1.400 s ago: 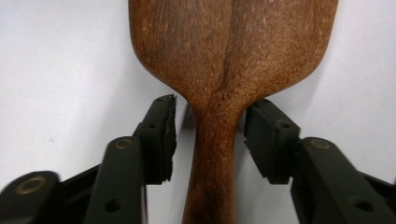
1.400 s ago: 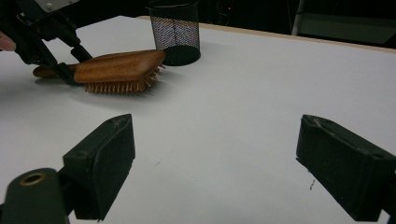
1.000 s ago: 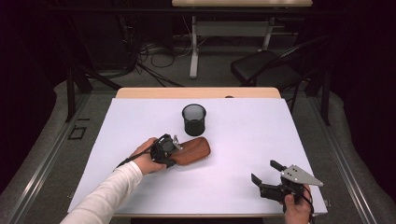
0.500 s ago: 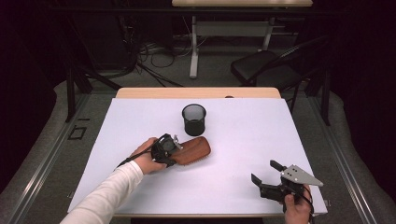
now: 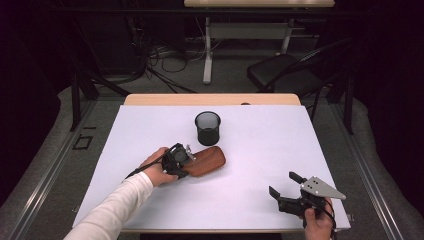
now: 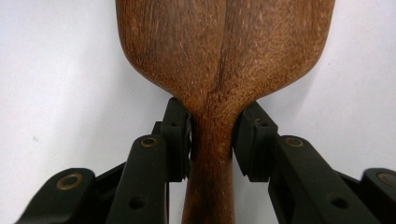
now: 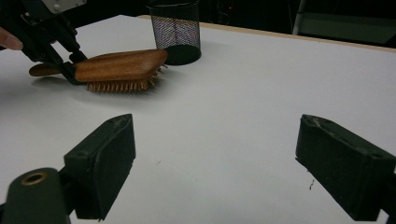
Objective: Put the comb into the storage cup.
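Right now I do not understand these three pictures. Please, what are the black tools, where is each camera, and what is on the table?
A person holds a two-jaw gripper in each hand. The high view looks down from above; the other two cameras ride on the grippers and look along their jaws. On the white table lie a wooden hairbrush, bristles down, and beside it a black mesh cup standing upright. The left gripper has just been closing on the brush's narrow neck, and its pads now touch the wood. The right gripper is open, holds nothing, and sits near the table's front corner.
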Demonstrator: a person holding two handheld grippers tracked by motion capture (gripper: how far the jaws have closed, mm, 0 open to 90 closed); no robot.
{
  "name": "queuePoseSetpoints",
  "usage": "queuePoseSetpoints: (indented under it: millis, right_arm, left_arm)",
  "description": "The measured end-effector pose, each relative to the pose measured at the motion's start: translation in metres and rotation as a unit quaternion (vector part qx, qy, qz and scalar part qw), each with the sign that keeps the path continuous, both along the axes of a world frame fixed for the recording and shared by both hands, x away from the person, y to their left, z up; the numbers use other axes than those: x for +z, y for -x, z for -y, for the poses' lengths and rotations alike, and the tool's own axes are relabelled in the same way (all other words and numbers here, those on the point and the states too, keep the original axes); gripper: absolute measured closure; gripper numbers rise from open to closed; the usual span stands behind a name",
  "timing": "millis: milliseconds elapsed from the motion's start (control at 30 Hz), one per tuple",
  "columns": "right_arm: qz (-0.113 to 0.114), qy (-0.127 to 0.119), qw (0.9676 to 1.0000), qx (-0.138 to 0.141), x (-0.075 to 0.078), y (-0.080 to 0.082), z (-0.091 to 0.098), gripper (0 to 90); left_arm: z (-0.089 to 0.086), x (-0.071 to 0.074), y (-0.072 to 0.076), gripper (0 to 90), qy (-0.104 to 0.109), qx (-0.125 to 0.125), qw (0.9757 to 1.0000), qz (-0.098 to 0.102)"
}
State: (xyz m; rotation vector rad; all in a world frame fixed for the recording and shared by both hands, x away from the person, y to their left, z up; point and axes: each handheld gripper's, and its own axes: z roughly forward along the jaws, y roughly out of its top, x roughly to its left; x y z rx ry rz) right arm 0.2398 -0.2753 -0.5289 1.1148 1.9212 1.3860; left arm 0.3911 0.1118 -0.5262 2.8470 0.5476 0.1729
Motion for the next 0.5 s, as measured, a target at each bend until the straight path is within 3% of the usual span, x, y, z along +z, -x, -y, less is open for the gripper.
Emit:
queuePoseSetpoints:
  millis: [500]
  right_arm:
    - [0.000,0.000,1.0000,0.000,0.0000,0.0000,0.0001,11.9]
  left_arm:
    - [0.0000,-0.0001,0.0003,69.7,-0.001,0.000,1.0000,-0.002]
